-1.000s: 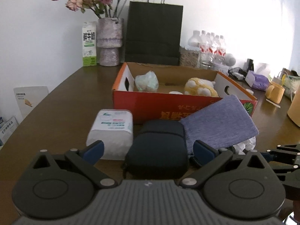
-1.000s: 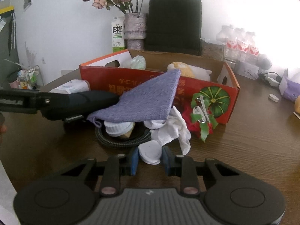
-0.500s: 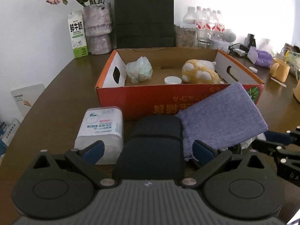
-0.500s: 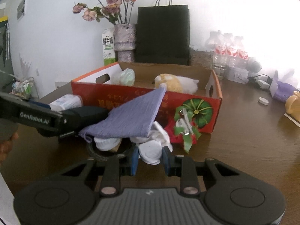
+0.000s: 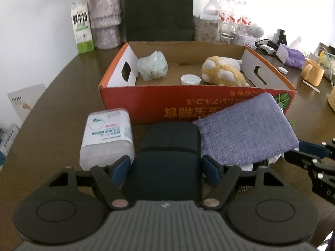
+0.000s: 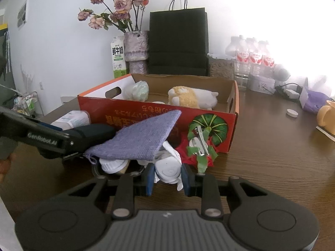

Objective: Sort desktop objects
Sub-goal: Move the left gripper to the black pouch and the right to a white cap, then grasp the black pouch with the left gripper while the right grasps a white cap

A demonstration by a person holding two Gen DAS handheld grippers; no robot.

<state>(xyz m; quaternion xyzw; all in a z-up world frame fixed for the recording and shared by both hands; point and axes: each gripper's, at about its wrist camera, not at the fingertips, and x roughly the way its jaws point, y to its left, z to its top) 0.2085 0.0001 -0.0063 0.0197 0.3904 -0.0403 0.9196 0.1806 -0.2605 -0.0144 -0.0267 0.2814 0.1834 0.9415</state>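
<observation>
A black zip case lies on the brown table in front of the red cardboard box. My left gripper straddles it, jaws closing, and both blue pads meet its sides. A purple cloth pouch leans on the case and the box. In the right wrist view my right gripper is shut on a white round object just under the pouch. A wrapped tissue pack stands left of the case. A plush toy, a pale green bundle and a small white cup are in the box.
A red and green bow with a metal clip lies against the box front. A coiled black cable sits under the pouch. Along the wall stand a milk carton, a vase, a black paper bag and bottles. A yellow mug is at the right.
My left gripper has slid forward over the black case and tipped down, and its jaws have narrowed onto the case's sides. The right gripper keeps its hold on the white object.
</observation>
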